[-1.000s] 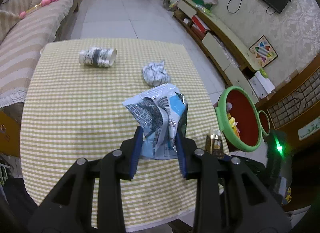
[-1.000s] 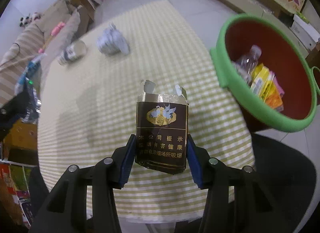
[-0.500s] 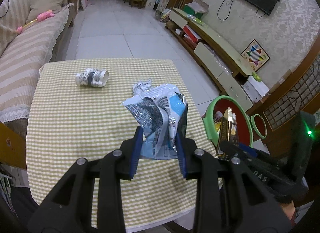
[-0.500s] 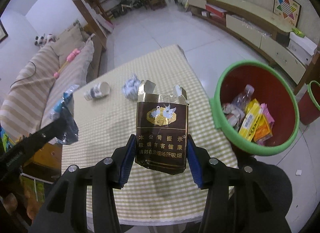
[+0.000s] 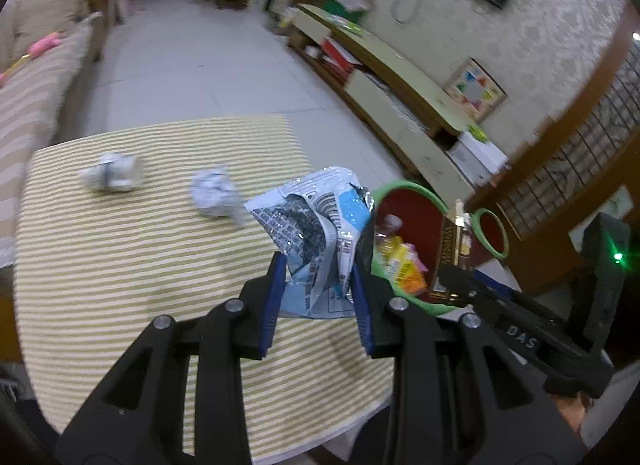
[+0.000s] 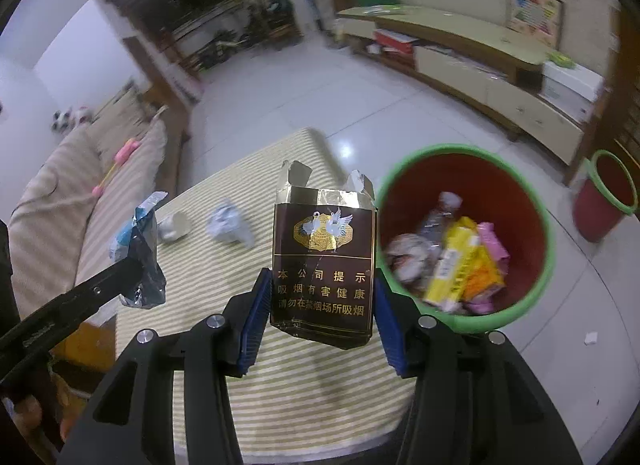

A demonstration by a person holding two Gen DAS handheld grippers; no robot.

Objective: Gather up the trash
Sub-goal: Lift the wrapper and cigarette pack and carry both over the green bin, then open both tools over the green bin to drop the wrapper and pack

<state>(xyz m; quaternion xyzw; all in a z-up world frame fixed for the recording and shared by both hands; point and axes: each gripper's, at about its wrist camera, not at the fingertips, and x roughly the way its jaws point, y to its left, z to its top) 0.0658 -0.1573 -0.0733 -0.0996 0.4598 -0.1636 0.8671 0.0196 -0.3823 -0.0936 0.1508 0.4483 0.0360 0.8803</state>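
The right hand-held gripper is clamped on a torn-open dark brown cigarette pack bearing two white cranes over a gold emblem and gold Chinese print, including 吸烟有害健康, held above the worktop. At the pack's three o'clock stands a red bin with a green rim holding a plastic bottle and yellow and pink packaging. The left hand-held gripper grips a crumpled blue-and-silver wrapper, its print unreadable. A crushed paper cup and paper wad lie at its ten o'clock.
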